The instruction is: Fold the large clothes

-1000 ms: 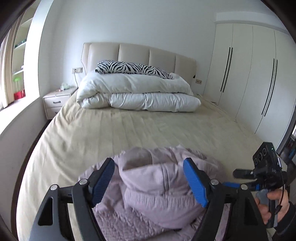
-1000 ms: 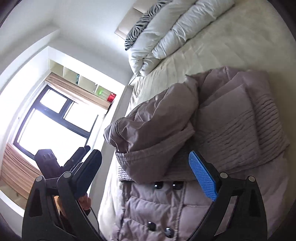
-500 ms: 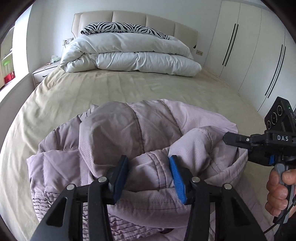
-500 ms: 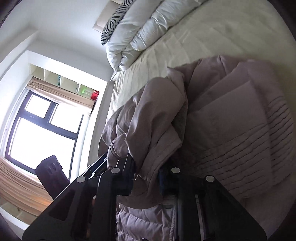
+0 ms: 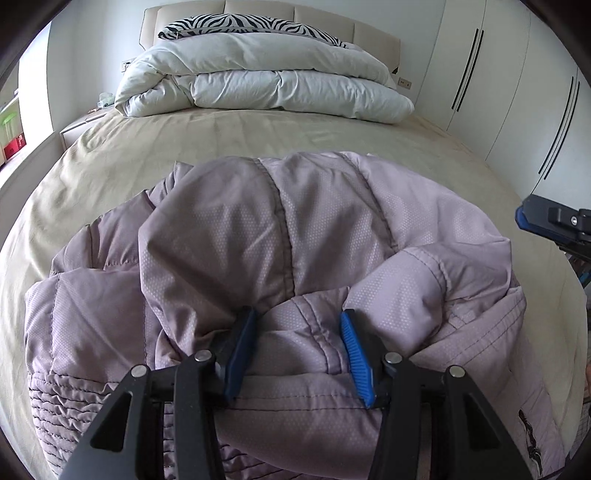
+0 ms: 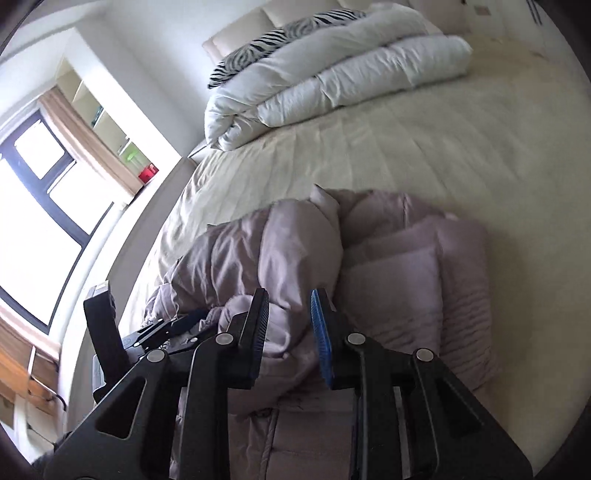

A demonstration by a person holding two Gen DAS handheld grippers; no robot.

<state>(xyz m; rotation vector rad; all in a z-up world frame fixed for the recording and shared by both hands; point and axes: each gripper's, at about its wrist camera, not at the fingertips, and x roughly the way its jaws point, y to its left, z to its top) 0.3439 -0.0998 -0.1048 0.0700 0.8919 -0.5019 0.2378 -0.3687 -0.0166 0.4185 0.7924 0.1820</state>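
Two sets of tongs grip one garment. The mauve padded jacket [image 5: 295,236] lies bunched at the near end of the bed [image 5: 221,136], filling the lower half of the left wrist view from about 9 o'clock round to 3 o'clock. The left tongs [image 5: 297,325] are clenched on a thick stitched fold of the jacket at 6 o'clock; the blue pads press into the cloth from either side, having narrowed within the last second. At 3 o'clock in that view a black and blue part of the other tool shows at the picture's edge.

In the right wrist view the right tongs [image 6: 290,325] are clamped on a puffed fold of the same jacket just below centre; they closed on it within the last second and have since eased slightly apart, with the fabric pinched between the pads. The left tool's black body shows at 8 o'clock there, beside the jacket's left edge.

At 12 o'clock in the left view a folded white duvet [image 5: 258,88] sits against the headboard, with a zebra-striped pillow [image 5: 251,27] on top. White wardrobe doors [image 5: 517,92] stand at 2 o'clock.
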